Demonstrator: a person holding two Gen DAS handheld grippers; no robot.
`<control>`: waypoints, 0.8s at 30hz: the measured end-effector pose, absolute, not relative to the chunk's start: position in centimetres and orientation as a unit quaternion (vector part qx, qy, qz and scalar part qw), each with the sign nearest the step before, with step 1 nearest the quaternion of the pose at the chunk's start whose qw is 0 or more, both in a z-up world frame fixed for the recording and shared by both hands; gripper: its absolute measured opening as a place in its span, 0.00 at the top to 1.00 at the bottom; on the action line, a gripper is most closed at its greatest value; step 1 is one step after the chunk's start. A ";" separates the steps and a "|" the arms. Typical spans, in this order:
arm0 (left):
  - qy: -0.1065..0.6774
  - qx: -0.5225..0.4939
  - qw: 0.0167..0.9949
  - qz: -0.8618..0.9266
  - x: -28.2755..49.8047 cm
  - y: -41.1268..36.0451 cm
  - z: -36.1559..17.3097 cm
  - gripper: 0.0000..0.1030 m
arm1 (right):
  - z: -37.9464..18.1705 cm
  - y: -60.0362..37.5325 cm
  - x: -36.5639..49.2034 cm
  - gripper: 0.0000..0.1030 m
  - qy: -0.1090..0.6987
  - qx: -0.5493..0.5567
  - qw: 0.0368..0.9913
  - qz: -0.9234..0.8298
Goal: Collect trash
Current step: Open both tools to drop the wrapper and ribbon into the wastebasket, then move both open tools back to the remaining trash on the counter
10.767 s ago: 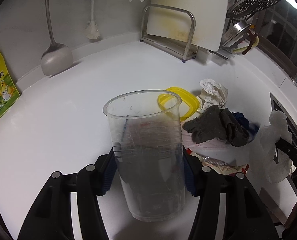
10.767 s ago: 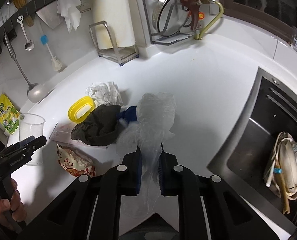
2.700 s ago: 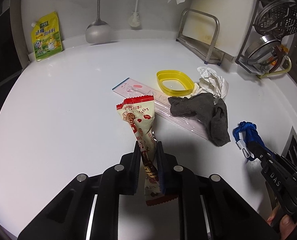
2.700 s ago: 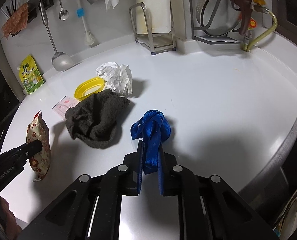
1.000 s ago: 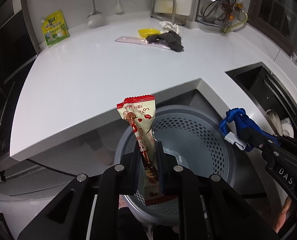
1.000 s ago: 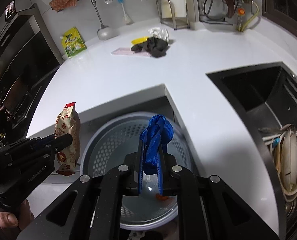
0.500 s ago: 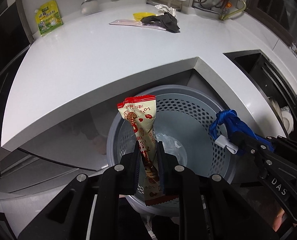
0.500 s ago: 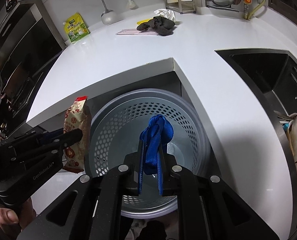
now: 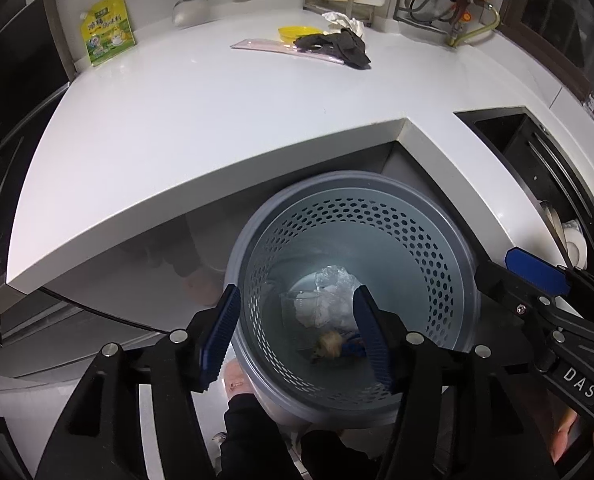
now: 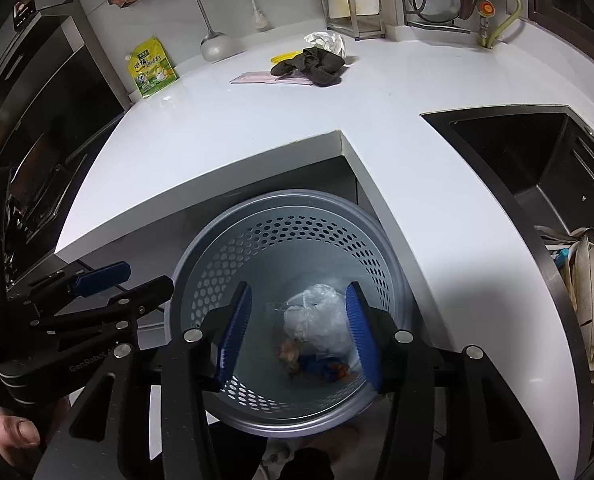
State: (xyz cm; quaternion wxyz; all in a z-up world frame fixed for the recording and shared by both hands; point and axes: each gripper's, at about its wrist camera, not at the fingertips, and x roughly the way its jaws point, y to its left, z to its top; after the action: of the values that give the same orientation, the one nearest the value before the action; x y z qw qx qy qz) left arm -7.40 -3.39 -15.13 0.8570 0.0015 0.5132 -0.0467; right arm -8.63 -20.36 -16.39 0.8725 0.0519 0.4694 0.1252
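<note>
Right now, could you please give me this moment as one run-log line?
left gripper: opening, empty | right gripper: opening, empty | both over bin | snack wrapper, blue strap: in bin | counter: dark cloth, crumpled paper

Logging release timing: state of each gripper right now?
Left gripper: opening, nothing between its fingers, over the bin.
Right gripper: opening, empty, over the same bin.

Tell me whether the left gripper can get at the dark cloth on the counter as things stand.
Probably yes. The left gripper hangs over the bin, its jaws opening and empty, and bare counter lies between it and the dark cloth, which lies uncovered.
</note>
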 end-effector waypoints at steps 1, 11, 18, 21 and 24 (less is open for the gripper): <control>0.512 0.003 0.858 -0.046 -7.4 -3.4 -15.0 0.43 | -16.4 -20.4 -8.6 0.51 0.469 0.052 0.873 0.125; 0.485 0.006 0.874 -0.034 -7.1 -2.6 -11.8 0.28 | -14.6 -21.7 -8.2 0.36 0.458 0.055 0.880 0.113; 0.457 0.000 0.889 -0.015 -6.4 -1.4 -8.9 0.17 | -12.2 -22.1 -7.6 0.30 0.431 0.057 0.894 0.108; 0.444 -0.004 0.896 -0.006 -6.1 -0.6 -7.7 0.14 | -11.1 -21.9 -7.2 0.28 0.415 0.052 0.902 0.104; 0.434 -0.008 0.901 0.001 -5.6 0.2 -6.8 0.12 | -10.0 -21.5 -6.6 0.25 0.399 0.046 0.910 0.103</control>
State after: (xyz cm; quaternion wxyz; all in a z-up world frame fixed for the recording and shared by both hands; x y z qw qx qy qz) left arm -5.62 0.23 -6.76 0.9007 -0.0076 0.4344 0.0005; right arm -6.56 -21.52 -9.97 0.9102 0.0459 0.3986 0.1031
